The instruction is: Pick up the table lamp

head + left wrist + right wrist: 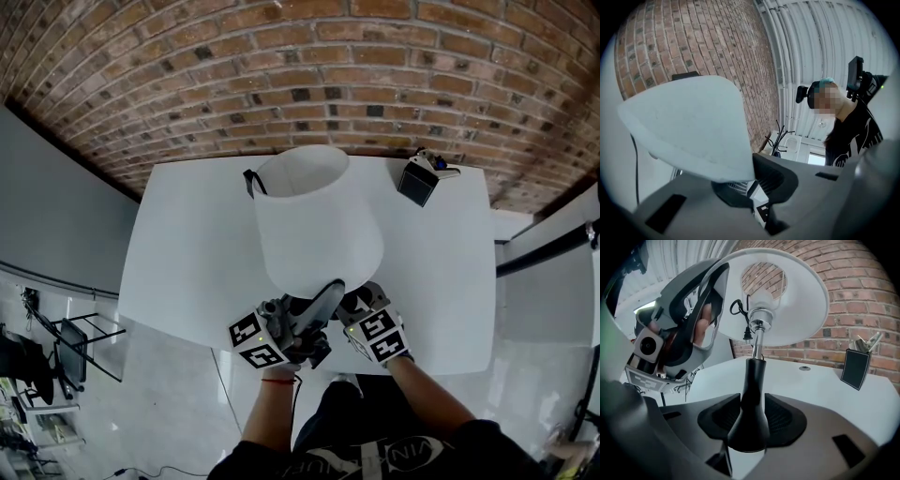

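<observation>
The table lamp has a white shade [314,220], a chrome stem [758,341] and a black base [752,380]. It stands near the front edge of the white table [187,244]. My left gripper [330,289] is shut on the shade's lower rim, and in the left gripper view that rim [689,126] runs down into the closed jaws [752,183]. My right gripper [361,298] is low beside it, under the shade. Its jaws [751,416] stand open on either side of the black base, which rises between the pads. The shade hides the base in the head view.
A black holder [419,178] with a few items in it stands at the table's back right, also visible in the right gripper view [855,366]. The lamp's black cord [251,180] hangs behind the shade. A brick wall runs along the table's far side.
</observation>
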